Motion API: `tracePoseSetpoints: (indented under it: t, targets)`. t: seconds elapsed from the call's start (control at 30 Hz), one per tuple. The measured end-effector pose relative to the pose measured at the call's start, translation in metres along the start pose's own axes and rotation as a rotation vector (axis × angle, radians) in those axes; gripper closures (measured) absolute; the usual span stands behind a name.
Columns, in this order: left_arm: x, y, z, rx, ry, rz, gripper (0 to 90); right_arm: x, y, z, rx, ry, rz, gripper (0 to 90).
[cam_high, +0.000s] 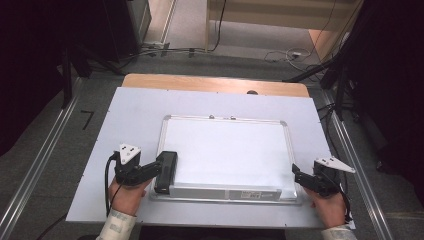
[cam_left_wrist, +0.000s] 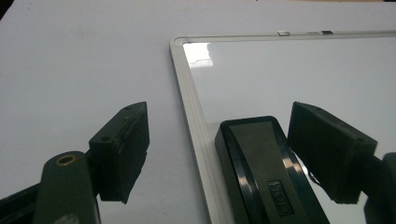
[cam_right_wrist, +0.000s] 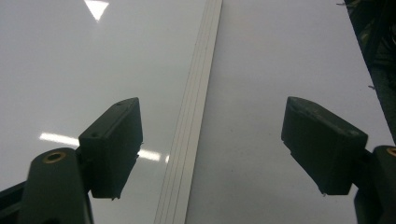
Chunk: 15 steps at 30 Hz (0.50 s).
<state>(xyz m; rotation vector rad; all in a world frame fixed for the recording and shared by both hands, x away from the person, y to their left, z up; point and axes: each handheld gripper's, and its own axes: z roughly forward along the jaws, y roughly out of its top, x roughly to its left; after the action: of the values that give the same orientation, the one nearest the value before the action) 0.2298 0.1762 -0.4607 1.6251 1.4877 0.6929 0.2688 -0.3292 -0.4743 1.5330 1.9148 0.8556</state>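
Two grippers come up from the bottom of the high view, one in each of your hands. Your left gripper (cam_high: 159, 169) sits at lower left of the frame, right at the black eraser (cam_high: 166, 171), which lies on the lower left corner of the whiteboard (cam_high: 225, 150). Your right gripper (cam_high: 296, 172) is at lower right, its tips just at the whiteboard's right edge. The whiteboard lies flat at mid-frame on a pale table cover (cam_high: 135, 110), with a strip of wooden table (cam_high: 210, 83) showing along the top edge of the cover.

In the left gripper view, your left gripper (cam_left_wrist: 233, 149) stands open, one jaw at lower left over the table cover (cam_left_wrist: 84, 70), the other at lower right over the whiteboard (cam_left_wrist: 289, 70). The eraser (cam_left_wrist: 264, 172) lies between them at bottom centre, close beside the right-hand jaw; neither jaw clearly touches it. The whiteboard's silver frame (cam_left_wrist: 194, 121) runs from upper centre down to the bottom, just left of the eraser.

In the right gripper view, your right gripper (cam_right_wrist: 210, 149) is wide open with nothing between its jaws. The left-hand jaw hangs over the glossy whiteboard (cam_right_wrist: 93, 60), the right-hand one over the table cover (cam_right_wrist: 280, 60), and the silver frame (cam_right_wrist: 196, 107) runs between them from top to bottom
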Motion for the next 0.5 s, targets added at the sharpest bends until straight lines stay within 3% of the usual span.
tracePoseSetpoints:
  t: [0.27, 0.5]
  targets:
    - [0.011, -0.002, 0.000, 0.002, 0.008, 0.015, 20.9, 0.000, 0.000, 0.000, 0.003, -0.003, 0.001, 19.2]
    - [0.025, -0.004, 0.000, 0.007, 0.028, 0.002, 20.8, 0.000, 0.000, 0.000, 0.004, -0.004, 0.003, 19.2]
